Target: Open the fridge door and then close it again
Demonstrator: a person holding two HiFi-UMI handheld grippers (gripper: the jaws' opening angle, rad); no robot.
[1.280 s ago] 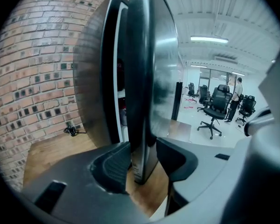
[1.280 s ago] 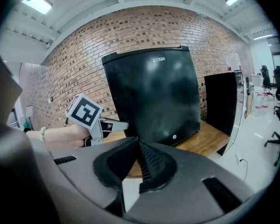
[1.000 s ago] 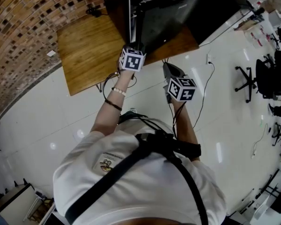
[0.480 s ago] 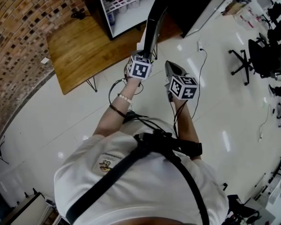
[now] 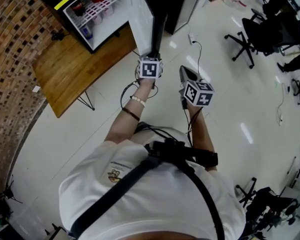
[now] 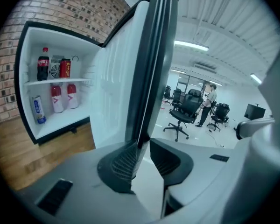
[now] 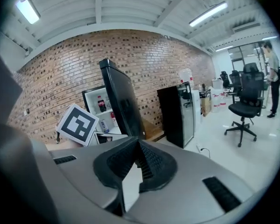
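Left hand-held gripper, jaws just closing on open fridge door — black-faced, white-lined

Fridge door cut by top edge; bottle label unreadable.

No word or number can be read from where I stand. Inside the fridge, two red bottles each show a white mark shaped like a V. The print on the dark bottle, the red can and the blue can is too small to read. The yellow sticker on the fridge top shows no print. One cube and the other cube carry black-and-white square markers.
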